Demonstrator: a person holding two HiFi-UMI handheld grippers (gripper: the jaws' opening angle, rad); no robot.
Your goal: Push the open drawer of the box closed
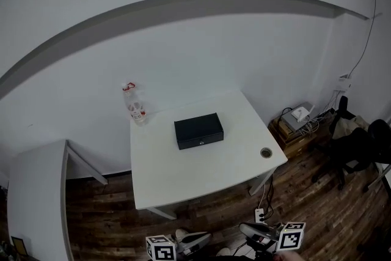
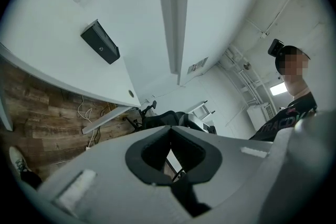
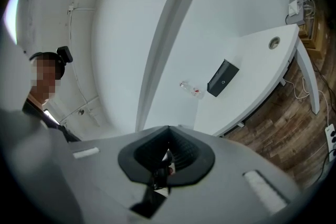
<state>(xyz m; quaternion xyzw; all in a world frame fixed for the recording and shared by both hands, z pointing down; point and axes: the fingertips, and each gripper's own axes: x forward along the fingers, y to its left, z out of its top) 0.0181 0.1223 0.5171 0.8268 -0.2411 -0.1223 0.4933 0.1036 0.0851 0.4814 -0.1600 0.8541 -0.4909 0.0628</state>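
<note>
The task is at its approach step and no contact has been made: the black box sits near the middle of the white counter, with its front face and small central fitting turned toward the near edge. From this height I cannot tell how far the drawer stands out of that face. A clear bottle stands behind the box and to its left, near the wall, and a round hole in the counter lies to the box's right, toward the near corner. Both tools hang well short of the box, off the counter's near edge and above the wooden floor. The left tool has its jaws brought together with nothing between them, and the right tool is likewise closed and empty, as each tool's own view confirms. The next move, I judge, calls for carrying one tool forward and down to the box's front face. It should meet that face squarely near the fitting and press straight toward the wall, while the other tool is free to brace the box's back so that it does not slide.
</note>
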